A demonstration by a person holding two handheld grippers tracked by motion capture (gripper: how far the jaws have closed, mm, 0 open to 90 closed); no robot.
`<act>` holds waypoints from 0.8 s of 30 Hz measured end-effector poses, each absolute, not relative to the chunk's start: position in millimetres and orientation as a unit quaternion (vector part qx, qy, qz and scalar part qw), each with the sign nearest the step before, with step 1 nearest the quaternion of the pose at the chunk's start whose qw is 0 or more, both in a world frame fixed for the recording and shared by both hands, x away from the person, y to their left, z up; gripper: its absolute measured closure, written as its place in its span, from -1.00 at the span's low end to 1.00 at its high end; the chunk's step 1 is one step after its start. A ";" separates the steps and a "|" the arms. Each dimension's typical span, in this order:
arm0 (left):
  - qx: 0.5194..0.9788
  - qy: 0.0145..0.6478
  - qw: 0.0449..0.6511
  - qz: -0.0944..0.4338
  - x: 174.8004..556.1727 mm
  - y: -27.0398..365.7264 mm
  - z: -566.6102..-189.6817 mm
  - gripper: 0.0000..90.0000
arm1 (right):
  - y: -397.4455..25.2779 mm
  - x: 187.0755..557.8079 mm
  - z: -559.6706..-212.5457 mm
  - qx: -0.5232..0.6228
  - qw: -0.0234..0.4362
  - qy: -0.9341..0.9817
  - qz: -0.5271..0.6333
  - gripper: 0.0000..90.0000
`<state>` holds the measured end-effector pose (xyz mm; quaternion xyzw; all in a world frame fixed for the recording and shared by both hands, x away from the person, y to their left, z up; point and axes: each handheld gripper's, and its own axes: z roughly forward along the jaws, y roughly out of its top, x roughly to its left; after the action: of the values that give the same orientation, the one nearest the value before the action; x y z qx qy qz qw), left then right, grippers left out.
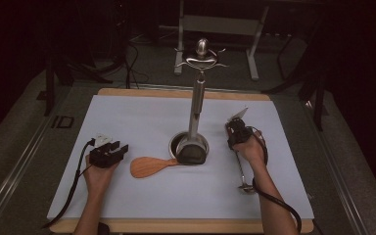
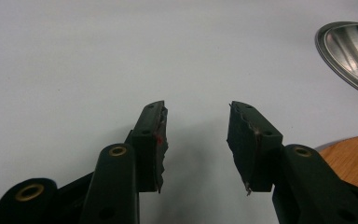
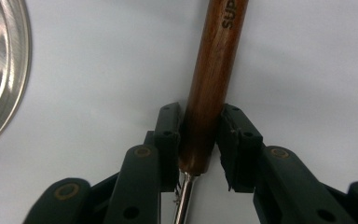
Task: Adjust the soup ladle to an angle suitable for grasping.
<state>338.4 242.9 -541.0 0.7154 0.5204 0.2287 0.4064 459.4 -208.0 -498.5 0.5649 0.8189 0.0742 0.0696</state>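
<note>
Wooden handle (image 3: pixel 213 84) cut off by top edge; lettering only "SUP".

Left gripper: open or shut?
Open. The left gripper has its jaws apart over the white mat, nothing between them.

The one piece of lettering that can be read is on the wooden handle (image 3: pixel 213 79) in the right gripper view: the dark capitals "SUP" are stamped along its length near the top edge of the picture, where the word is cut off, so the rest cannot be told. No other text, number or sign is legible in any view.
</note>
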 end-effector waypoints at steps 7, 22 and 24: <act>0.716 0.521 0.406 0.227 338.8 243.3 -541.0 0.28 | -211.8 457.2 -498.2 0.570 0.069 0.813 0.093 0.65; 0.716 0.521 0.406 0.228 338.6 243.2 -541.0 0.28 | -215.2 441.8 -484.7 0.543 0.081 0.824 0.141 0.65; 0.715 0.521 0.406 0.228 338.6 243.1 -541.0 0.28 | -216.6 439.4 -482.1 0.542 0.082 0.823 0.150 0.65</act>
<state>338.6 243.1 -541.0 0.7154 0.5211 0.2282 0.4056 439.4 -216.6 -482.1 0.5421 0.8228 0.1497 0.0824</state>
